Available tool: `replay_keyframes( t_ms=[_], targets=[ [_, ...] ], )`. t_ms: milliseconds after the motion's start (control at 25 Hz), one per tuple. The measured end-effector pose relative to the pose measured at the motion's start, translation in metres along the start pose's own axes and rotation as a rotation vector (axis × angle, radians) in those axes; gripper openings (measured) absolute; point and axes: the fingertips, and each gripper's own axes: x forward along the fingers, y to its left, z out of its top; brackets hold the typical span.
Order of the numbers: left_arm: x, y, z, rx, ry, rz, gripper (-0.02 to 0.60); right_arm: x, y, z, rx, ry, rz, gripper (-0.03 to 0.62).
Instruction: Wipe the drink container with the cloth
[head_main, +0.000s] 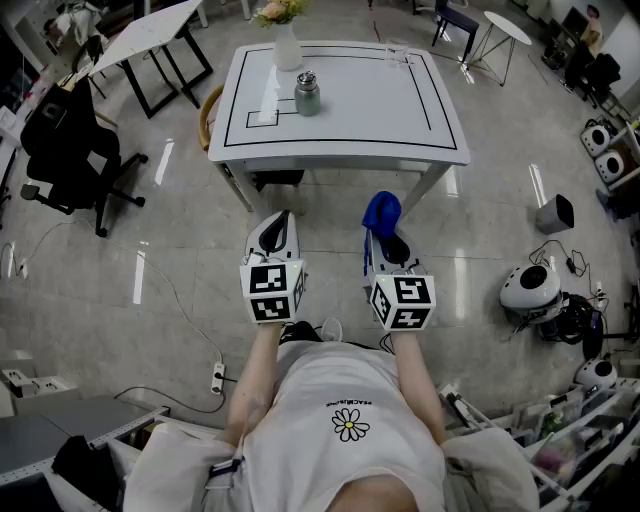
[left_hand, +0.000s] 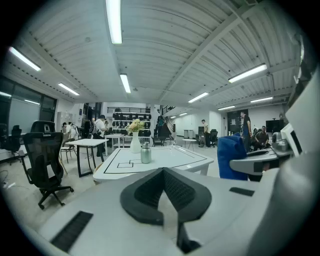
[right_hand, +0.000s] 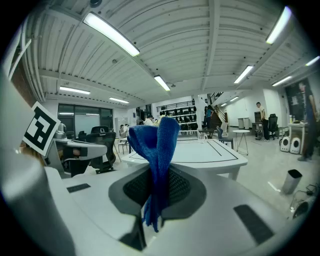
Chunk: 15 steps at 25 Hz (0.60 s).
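Note:
The drink container (head_main: 307, 93), a grey-green metal bottle with a silver cap, stands upright on the white table (head_main: 400, 110); it shows small in the left gripper view (left_hand: 145, 153). My right gripper (head_main: 384, 238) is shut on a blue cloth (head_main: 381, 212), which stands up folded between its pads (right_hand: 159, 150). My left gripper (head_main: 277, 232) is shut with nothing in it (left_hand: 162, 187). Both grippers hover side by side over the floor, short of the table's near edge. The cloth (left_hand: 231, 155) shows at the right of the left gripper view.
A white vase with flowers (head_main: 286, 40) stands behind the bottle, and a clear glass (head_main: 397, 53) sits at the table's far right. A black office chair (head_main: 75, 150) is at the left. A bin (head_main: 555, 213), helmets and cables lie on the floor at the right.

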Motion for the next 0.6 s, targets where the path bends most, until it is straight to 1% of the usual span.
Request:
replay_keyframes(
  t_ms=[360,600],
  targets=[
    [0.012,-0.008,-0.002,-0.005,0.023,-0.014,-0.002,0.005,-0.018,-0.003,0.006,0.007,-0.013,0.043],
    [0.016,-0.003,0.000,-0.003,0.033,-0.006,-0.002,0.009,-0.018,0.003,0.016,-0.031,0.007,0.043]
  ],
)
